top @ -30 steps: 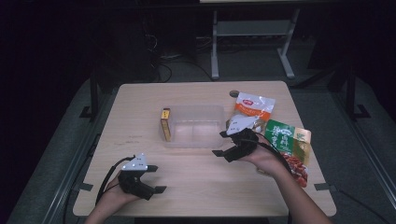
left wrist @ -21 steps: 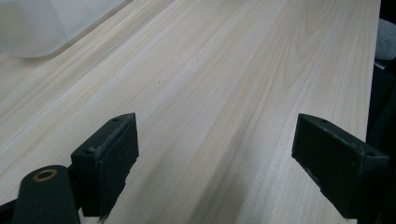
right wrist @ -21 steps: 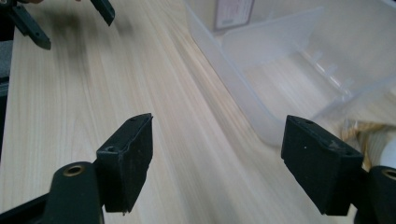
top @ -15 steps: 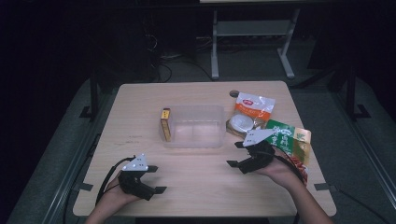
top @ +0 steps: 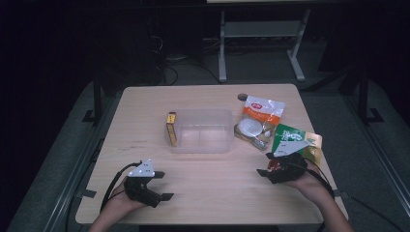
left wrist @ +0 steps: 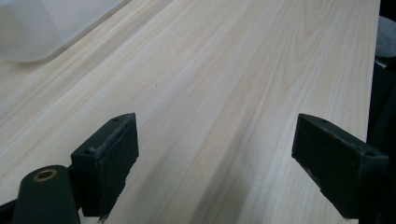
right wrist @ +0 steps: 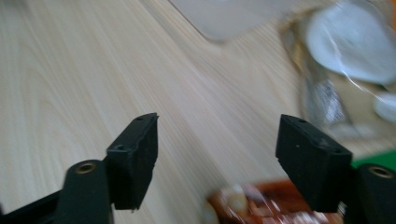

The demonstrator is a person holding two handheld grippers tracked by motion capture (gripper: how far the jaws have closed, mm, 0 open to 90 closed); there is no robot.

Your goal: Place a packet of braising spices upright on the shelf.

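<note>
Red-brown snack packet [top: 274,166] lies near the table's right edge, right under my right gripper [top: 271,172], tucked against the green foil pouch [top: 290,135]. In the right gripper view it [right wrist: 261,205] sits just below the jaws, which have just been closing a little yet grip nothing. I'd say they're lining up for a pick. Clear plastic tub [top: 200,130] waits mid-table, likely the destination. My left gripper [top: 162,186] idles wide open at the near-left corner of the pale wooden table [top: 212,188], out of the way.

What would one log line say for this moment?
left tongs: open, empty | right tongs: open, just closing slightly, nothing between | clear tub: mid-table | snack packets: beside right tongs
</note>
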